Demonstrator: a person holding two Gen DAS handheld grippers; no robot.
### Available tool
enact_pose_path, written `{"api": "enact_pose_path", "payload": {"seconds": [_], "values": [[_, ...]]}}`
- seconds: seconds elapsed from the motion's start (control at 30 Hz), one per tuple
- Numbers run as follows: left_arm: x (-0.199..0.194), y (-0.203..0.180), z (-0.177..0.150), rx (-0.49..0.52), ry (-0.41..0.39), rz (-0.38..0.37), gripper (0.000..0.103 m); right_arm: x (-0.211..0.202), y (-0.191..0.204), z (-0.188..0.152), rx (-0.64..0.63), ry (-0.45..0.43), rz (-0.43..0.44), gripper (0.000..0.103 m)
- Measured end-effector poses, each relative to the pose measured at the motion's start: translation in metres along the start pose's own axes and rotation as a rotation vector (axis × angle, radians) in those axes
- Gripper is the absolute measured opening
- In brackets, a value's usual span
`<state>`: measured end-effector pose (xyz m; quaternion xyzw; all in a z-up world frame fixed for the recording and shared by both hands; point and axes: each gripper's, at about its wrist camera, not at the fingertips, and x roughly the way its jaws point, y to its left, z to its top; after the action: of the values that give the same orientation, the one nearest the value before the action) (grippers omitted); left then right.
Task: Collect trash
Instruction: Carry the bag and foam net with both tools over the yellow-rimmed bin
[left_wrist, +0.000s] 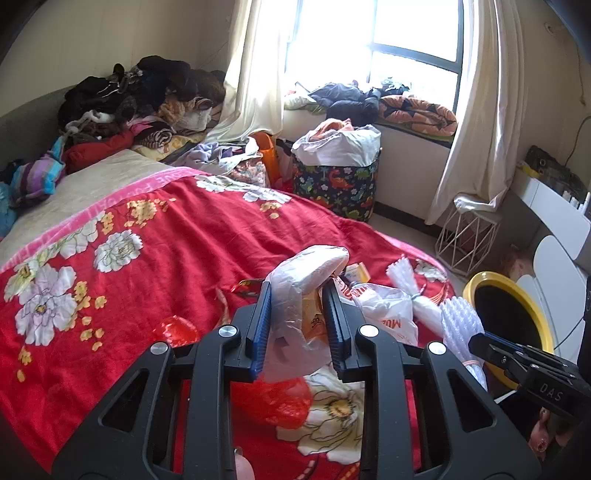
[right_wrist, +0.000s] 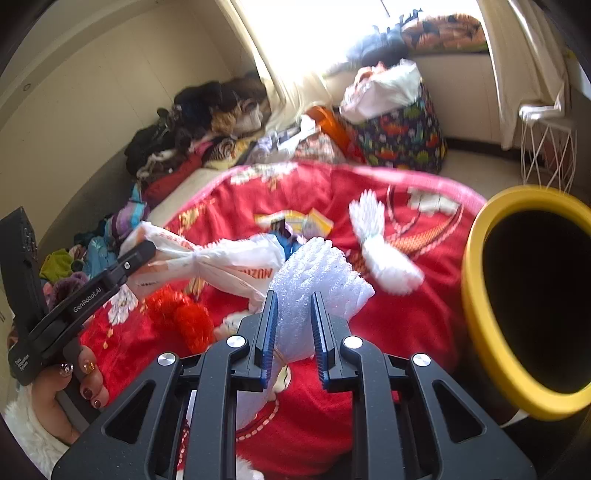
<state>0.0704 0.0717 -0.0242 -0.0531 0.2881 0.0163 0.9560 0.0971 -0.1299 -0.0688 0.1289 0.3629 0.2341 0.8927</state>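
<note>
My left gripper (left_wrist: 297, 295) is shut on a crumpled white plastic bag (left_wrist: 299, 295) and holds it above the red flowered blanket (left_wrist: 147, 266); the bag also shows in the right wrist view (right_wrist: 207, 258). My right gripper (right_wrist: 293, 306) is shut on a white foam fruit net (right_wrist: 317, 273), which also shows in the left wrist view (left_wrist: 461, 325). A yellow-rimmed black bin (right_wrist: 524, 295) stands right of the bed, close to the right gripper. On the blanket lie a second white foam net (right_wrist: 384, 251), a red plastic bag (left_wrist: 273, 402) and yellow wrappers (right_wrist: 299, 221).
A heap of clothes (left_wrist: 140, 103) fills the bed's far end. A dinosaur-print basket (left_wrist: 336, 181) stuffed with bags stands by the window. A white wire stool (left_wrist: 469, 232) sits under the curtain. A white desk edge (left_wrist: 554, 206) runs along the right.
</note>
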Motion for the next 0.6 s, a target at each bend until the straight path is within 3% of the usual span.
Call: {"api": "enact_pose_path", "payload": {"seconds": [0.6], "values": [[-0.012,-0.051,0.027,0.024,-0.045,-0.097,0.017,-0.048,-0.049,0.028,0.042,-0.177,-0.105,0.018]]}}
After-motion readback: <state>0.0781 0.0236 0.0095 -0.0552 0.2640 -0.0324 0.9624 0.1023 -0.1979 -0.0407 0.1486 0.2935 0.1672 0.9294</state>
